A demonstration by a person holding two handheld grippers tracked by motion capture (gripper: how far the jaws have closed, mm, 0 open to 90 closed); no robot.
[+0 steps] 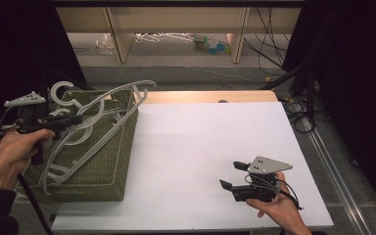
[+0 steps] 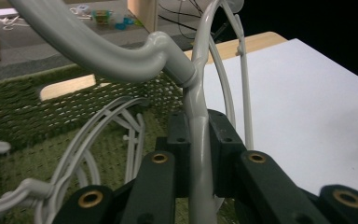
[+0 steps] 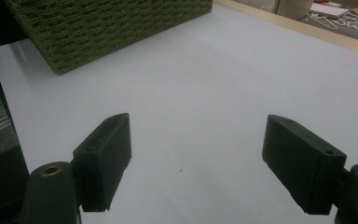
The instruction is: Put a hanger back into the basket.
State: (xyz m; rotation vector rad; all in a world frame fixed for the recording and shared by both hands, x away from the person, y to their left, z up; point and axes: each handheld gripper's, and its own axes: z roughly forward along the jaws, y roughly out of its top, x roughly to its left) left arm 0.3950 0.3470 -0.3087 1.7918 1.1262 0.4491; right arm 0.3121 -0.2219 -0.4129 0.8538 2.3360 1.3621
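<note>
A green woven basket [image 1: 120,166] stands on the left of the white table [image 1: 200,132] and holds several pale grey plastic hangers. My left gripper [image 1: 76,119] hovers over the basket, shut on one grey hanger [image 1: 115,94] that is lifted above the rim, its arm reaching out past the basket's far corner. In the left gripper view the jaws pinch the hanger's [image 2: 121,63] thin bar near the neck, my left gripper [image 2: 198,128] closed tight around it, with other hangers [image 2: 98,135] lying below in the basket [image 2: 23,107]. My right gripper [image 1: 231,175] rests low at the table's front right, open and empty.
In the right gripper view my right gripper [image 3: 198,154] faces bare white table [image 3: 205,79] with the basket's wall [image 3: 107,28] ahead. A wooden strip [image 1: 205,96] edges the table's far side. Cables [image 1: 298,112] trail on the floor at the right; shelving [image 1: 176,29] stands behind.
</note>
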